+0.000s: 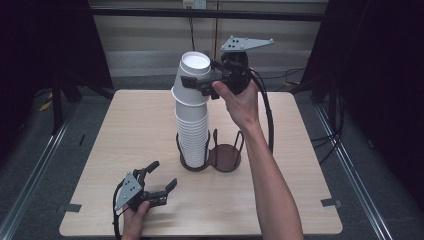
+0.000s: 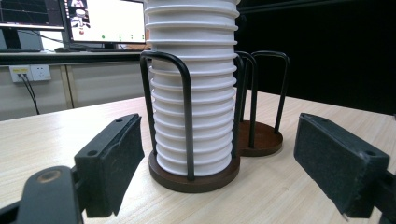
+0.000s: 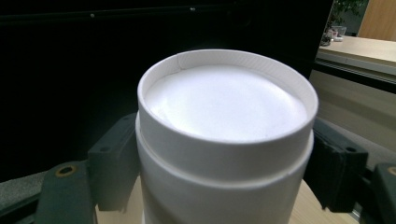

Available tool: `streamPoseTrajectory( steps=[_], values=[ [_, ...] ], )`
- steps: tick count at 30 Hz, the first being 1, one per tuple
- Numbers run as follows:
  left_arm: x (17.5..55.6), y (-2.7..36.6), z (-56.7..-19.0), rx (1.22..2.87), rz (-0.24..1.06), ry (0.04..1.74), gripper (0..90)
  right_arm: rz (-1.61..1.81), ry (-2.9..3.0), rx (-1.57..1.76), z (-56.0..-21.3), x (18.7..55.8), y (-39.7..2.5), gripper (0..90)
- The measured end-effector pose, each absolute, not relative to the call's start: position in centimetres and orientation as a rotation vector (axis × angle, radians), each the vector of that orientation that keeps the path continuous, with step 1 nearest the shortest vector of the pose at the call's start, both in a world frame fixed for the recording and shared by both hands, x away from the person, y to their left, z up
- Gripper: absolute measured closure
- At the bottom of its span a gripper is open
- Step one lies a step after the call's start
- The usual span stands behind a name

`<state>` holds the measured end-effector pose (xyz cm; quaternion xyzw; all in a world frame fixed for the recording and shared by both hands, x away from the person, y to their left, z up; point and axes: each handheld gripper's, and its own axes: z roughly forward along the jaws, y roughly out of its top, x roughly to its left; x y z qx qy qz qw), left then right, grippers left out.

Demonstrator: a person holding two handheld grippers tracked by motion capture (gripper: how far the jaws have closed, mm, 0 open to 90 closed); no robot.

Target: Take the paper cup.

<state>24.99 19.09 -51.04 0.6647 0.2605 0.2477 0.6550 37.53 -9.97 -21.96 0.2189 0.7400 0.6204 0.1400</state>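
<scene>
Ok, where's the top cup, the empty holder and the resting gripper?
top cup (image 3: 226,100), right gripper view, its upturned base
empty holder (image 1: 225,156), high view, its round base
left gripper (image 1: 159,179), high view, between its fingertips

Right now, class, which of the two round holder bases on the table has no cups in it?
The right-hand base of the wire cup holder: its brown disc is bare, while the left base carries the tall stack of white paper cups.

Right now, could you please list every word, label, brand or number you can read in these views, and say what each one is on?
No text can be read.
Monitors behind the table: the screens show lines and small marks, too small and blurred to read.
White paper cups, both the stack and the top cup held in the right gripper: plain, no print.
Cup holder, wall socket and left gripper: no markings legible.
</scene>
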Motion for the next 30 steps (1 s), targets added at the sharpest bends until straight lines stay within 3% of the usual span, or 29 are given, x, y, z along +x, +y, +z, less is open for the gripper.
streamPoseTrajectory(
  steps=[30],
  values=[
    [25.0, 19.1, -51.0, 1.509, 0.567, 0.593, 15.7, 1.930, 2.014, 0.622, -20.6, 36.2, -11.9, 22.1]
  ],
)
